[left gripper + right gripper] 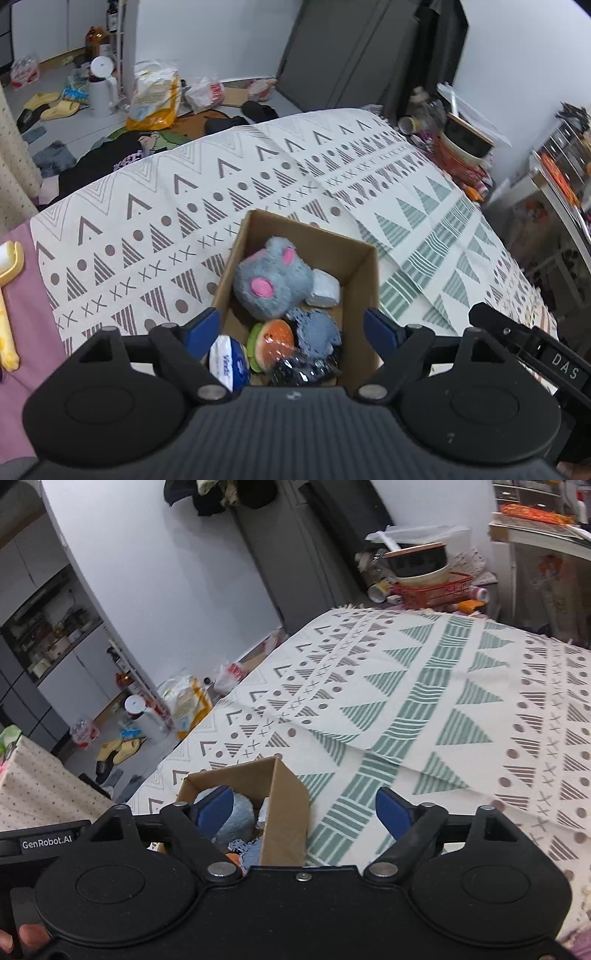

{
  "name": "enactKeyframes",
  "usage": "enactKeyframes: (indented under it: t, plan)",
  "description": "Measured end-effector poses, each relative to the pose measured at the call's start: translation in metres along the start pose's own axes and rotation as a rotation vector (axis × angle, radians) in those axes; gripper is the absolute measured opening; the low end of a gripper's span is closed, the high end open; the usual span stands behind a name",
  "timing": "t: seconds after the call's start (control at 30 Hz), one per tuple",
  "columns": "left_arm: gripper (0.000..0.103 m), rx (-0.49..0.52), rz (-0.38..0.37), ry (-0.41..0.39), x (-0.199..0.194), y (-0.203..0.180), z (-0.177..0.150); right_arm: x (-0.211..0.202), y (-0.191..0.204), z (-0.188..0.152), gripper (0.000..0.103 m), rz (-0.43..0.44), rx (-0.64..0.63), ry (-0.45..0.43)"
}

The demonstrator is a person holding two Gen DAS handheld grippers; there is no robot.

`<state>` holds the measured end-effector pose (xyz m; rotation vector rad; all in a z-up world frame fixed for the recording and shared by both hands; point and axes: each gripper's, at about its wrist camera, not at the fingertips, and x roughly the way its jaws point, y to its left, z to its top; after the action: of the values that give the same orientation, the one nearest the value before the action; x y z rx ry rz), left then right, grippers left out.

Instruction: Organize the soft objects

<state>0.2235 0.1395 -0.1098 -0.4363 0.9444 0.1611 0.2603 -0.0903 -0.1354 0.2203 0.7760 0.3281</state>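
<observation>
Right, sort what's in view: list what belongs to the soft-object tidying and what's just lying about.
Part of the job:
cardboard box
grey plush with pink ears
burger toy
blue fuzzy toy
white soft block
tissue pack
black shiny pouch

Just lying about:
yellow slippers
white jug
yellow bag
red basket of bowls

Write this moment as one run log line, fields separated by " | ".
left gripper open, empty, over cardboard box | right gripper open, empty | box holds grey plush, burger toy, tissue pack | patterned cloth under box
</observation>
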Motion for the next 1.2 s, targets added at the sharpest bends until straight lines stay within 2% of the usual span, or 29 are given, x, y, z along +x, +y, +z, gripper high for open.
enactKeyframes:
  t: [0.13, 0.37, 0.43, 0.63, 0.9, 1.2]
  plan:
    - [0.091, 0.043, -0.001, 0.010, -0.011, -0.008, -0.006, -0.016, -0.003, -0.005, 0.091, -0.005, 0.003, -0.003]
    - [0.098, 0.098, 0.004, -0.019, -0.039, -0.018, -0.017, -0.048, -0.005, -0.012, 0.093, -0.016, 0.010, -0.008]
    - [0.102, 0.112, 0.004, -0.032, -0.048, -0.021, -0.020, -0.060, -0.005, -0.012, 0.096, -0.012, 0.004, -0.018]
    - [0.102, 0.139, -0.007, -0.064, -0.074, -0.033, -0.027, -0.091, -0.005, -0.014, 0.102, -0.021, 0.006, -0.042]
    - [0.102, 0.184, -0.009, -0.126, -0.109, -0.047, -0.036, -0.128, -0.004, -0.015, 0.103, -0.084, -0.013, -0.086]
    - [0.102, 0.186, -0.016, -0.156, -0.141, -0.050, -0.056, -0.161, 0.004, -0.026, 0.103, -0.103, -0.051, -0.096]
